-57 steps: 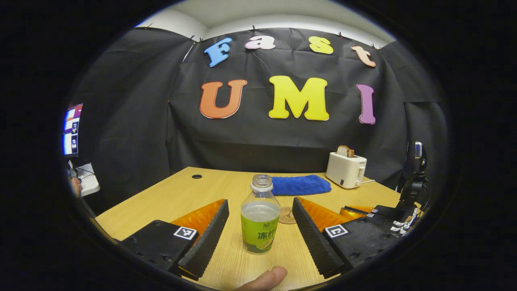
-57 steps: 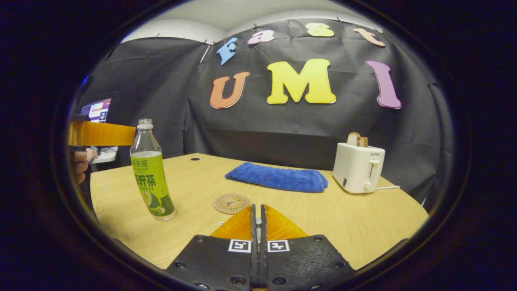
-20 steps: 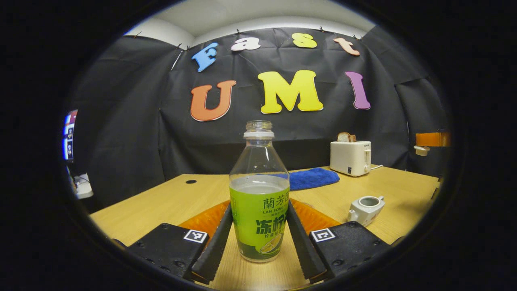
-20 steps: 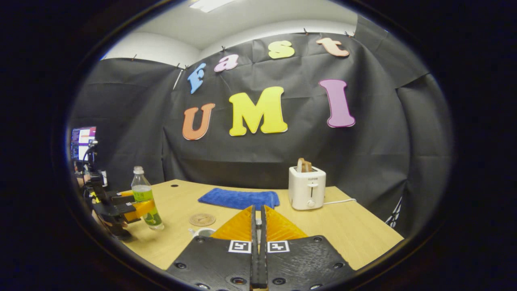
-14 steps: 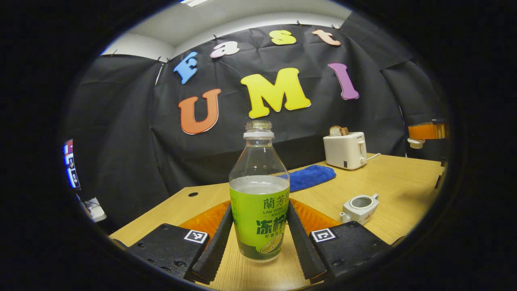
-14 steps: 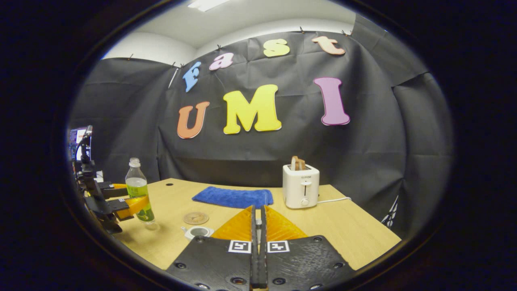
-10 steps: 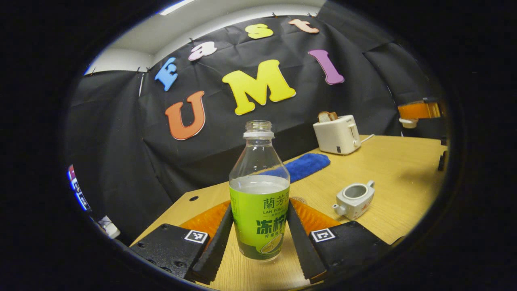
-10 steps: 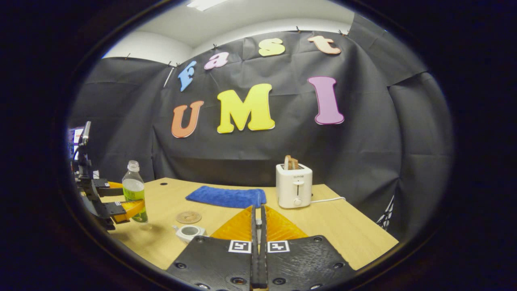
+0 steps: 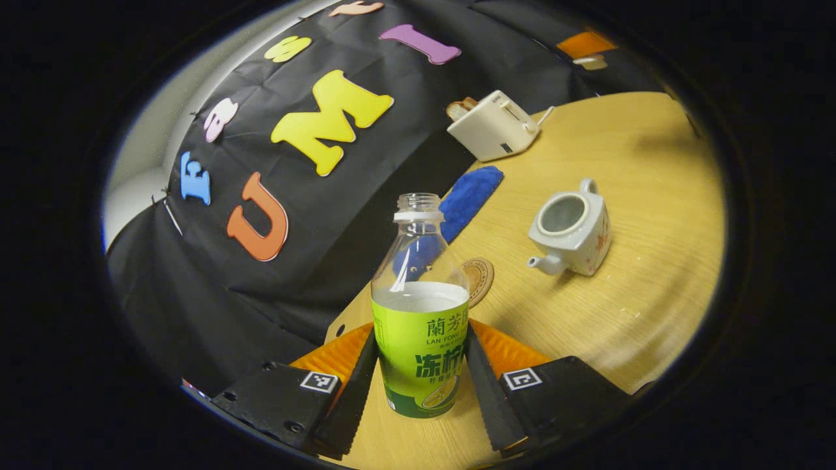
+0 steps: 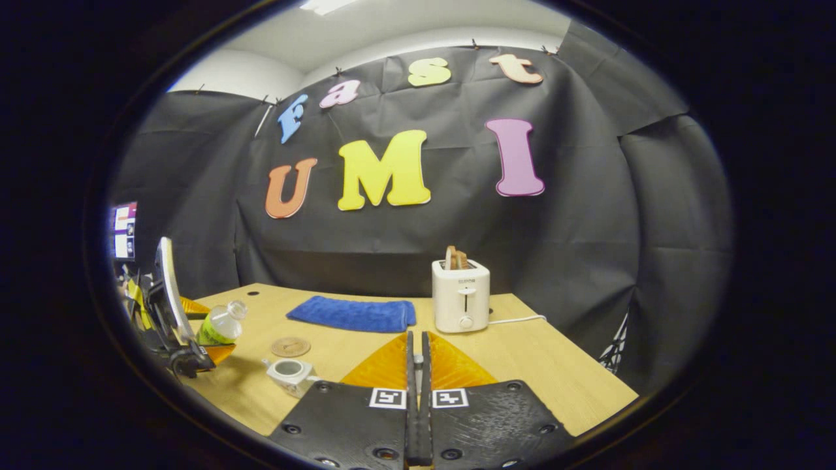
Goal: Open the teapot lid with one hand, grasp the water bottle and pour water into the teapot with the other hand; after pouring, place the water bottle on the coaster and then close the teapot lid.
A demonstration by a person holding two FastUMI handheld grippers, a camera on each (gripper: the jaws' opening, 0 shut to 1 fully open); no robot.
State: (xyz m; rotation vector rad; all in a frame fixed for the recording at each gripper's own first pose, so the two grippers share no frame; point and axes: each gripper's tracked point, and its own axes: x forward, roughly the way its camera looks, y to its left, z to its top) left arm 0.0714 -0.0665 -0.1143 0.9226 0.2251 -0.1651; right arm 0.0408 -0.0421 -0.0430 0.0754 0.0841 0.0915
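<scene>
My left gripper is shut on the uncapped water bottle, green-labelled and about half full. In the right gripper view the bottle hangs above the table, leaning neck-first toward the white teapot with the left gripper around it. The teapot stands open, spout toward the bottle. Between them lies the round coaster. My right gripper is shut, its tips hiding what they pinch; in the left gripper view the teapot lid hangs under the right gripper, raised beyond the pot.
A folded blue cloth and a white toaster with toast stand at the back of the wooden table. A lit screen glows at far left. Bare tabletop lies to the right of the teapot.
My left gripper closed on the bottle, lifted it and has tipped it over toward the teapot. The right gripper stayed shut, holding the lid up off the pot.
</scene>
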